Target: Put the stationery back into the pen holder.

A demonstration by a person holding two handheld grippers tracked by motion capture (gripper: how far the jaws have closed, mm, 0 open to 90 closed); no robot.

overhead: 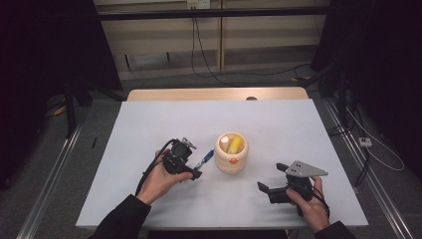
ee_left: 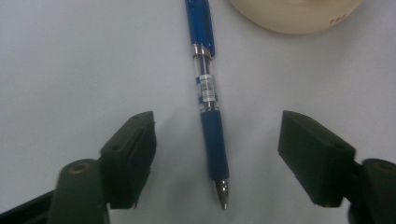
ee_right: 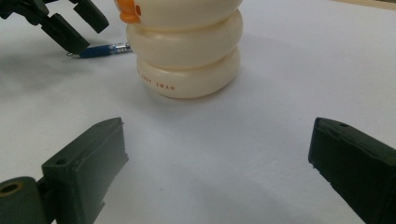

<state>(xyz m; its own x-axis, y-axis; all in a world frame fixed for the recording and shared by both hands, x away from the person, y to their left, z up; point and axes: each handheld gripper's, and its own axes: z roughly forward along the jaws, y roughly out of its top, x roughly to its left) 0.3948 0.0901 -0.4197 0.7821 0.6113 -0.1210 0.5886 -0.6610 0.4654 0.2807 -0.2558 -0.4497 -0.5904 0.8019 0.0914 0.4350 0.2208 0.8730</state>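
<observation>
A blue pen (ee_left: 208,93) lies flat on the white table, its tip toward me and its far end by the cream holder (ee_left: 294,14). My left gripper (ee_left: 217,158) hovers open over the pen's grip end, a jaw on each side, not touching it. In the high view the left gripper (overhead: 191,167) sits just left of the pen (overhead: 205,159) and the cream ringed pen holder (overhead: 231,153), which holds a yellow item and a white one. My right gripper (overhead: 271,186) is open and empty, to the holder's right front. From the right gripper view the holder (ee_right: 187,51) stands ahead.
The white table (overhead: 149,124) has free room at the back and left. A wooden strip (overhead: 214,94) runs along its far edge. Cables trail on the floor beyond. The right gripper's grey plate (overhead: 306,170) sits above the hand.
</observation>
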